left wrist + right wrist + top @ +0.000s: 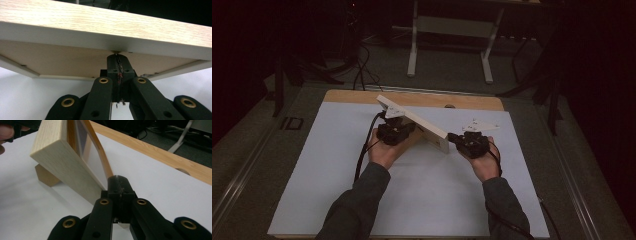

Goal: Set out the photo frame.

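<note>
Frame (pixel 412 117) stands tilted between both closed grippers.

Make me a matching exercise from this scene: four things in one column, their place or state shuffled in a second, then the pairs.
Things:
1. frame
2. left gripper
3. right gripper
4. sheet

Place or state:
A. white, flat over the tabletop
B. jaws shut, at the frame's right end
C. tilted, propped off the table
D. jaws shut, under the frame's long edge

Pairs: 1-C, 2-D, 3-B, 4-A
</note>
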{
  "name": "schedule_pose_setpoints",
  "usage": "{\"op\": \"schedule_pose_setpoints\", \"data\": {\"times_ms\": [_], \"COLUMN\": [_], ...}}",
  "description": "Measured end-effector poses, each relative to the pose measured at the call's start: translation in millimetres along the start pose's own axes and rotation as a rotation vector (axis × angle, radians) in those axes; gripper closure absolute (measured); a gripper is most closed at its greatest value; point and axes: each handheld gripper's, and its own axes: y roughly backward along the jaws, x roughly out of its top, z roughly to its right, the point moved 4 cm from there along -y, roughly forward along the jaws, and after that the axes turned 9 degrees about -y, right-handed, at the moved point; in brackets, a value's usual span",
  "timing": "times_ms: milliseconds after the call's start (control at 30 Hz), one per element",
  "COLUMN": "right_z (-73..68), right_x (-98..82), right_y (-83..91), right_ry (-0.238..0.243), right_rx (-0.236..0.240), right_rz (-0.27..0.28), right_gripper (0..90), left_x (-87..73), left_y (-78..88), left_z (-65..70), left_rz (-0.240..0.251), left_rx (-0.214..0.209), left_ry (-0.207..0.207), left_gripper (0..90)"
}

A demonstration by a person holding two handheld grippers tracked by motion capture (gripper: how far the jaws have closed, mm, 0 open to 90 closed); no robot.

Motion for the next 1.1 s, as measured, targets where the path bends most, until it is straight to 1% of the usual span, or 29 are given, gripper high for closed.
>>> {"op": "schedule_pose_setpoints", "data": {"times_ms": [167,633,733,800,1100], "right_z": [-2.9,-18.7,-20.2,-23.6,-30.1], "right_x": [-0.1,2.9,3.0,3.2,3.3], "right_y": [-0.3,-1.8,-2.5,-2.9,-3.1], "right_ry": [0.013,0.070,0.074,0.088,0.101], "right_rx": [0.007,0.050,0.053,0.062,0.078], "right_rz": [-0.004,-0.009,-0.007,-0.009,-0.005], "right_gripper": [90.0,90.0,90.0,90.0,90.0], "left_x": [0.2,0.5,0.1,0.0,-0.9], "left_y": [-0.2,-3.1,-3.3,-3.4,-3.3], "left_z": [1.0,5.6,6.1,6.3,7.7], "left_rz": [0.001,-0.006,-0.007,-0.009,-0.017], "left_rx": [-0.007,-0.023,-0.024,-0.027,-0.031], "left_ry": [-0.004,-0.022,-0.029,-0.031,-0.044], "left_gripper": [90.0,90.0,90.0,90.0,90.0]}}
